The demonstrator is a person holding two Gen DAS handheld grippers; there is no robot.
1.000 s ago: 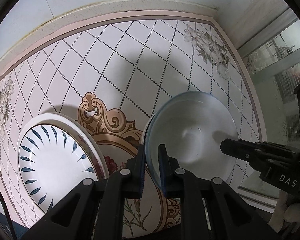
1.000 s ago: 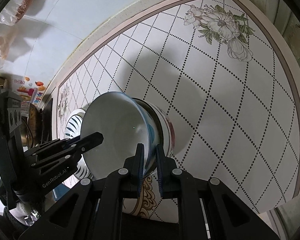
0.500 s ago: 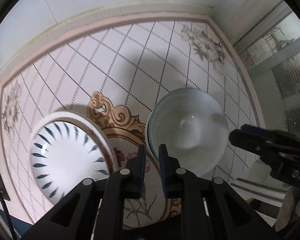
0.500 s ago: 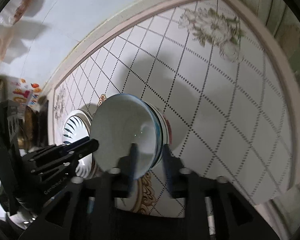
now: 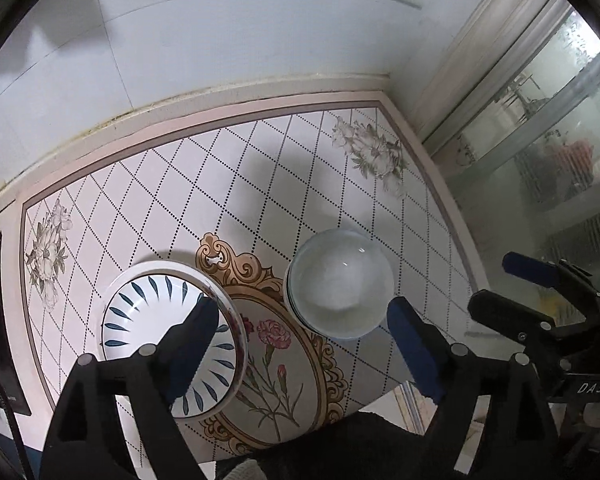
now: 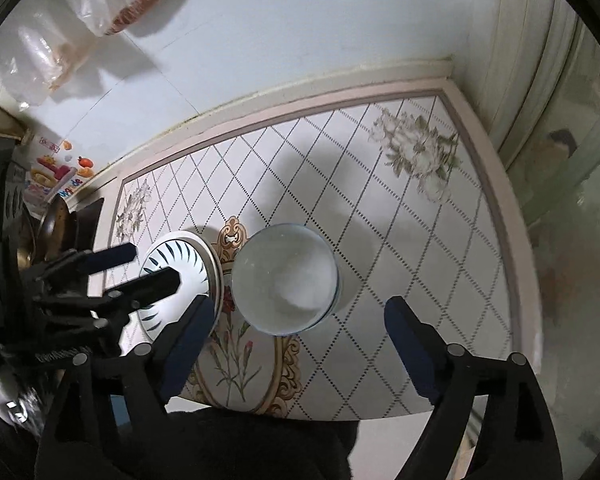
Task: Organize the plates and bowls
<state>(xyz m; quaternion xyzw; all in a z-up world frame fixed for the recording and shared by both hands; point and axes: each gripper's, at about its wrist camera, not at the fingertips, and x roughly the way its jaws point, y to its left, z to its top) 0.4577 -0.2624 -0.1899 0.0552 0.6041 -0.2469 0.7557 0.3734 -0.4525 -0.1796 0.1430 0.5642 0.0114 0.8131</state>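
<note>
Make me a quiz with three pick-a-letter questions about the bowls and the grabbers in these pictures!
1. Where is the pale bowl compared with the leaf-pattern plate, in the left wrist view?
A. To its right
B. On top of it
C. Under it

2. What colour are the leaf marks on the plate?
A. Red
B. Dark blue
C. Yellow

3. What is the left gripper holding?
A. The bowl
B. The plate
C. Nothing

Answers:
1 A: the bowl sits apart, right of the plate, on the table.
2 B: dark blue strokes ring its white centre.
3 C: its jaws are opening, with nothing between them.
</note>
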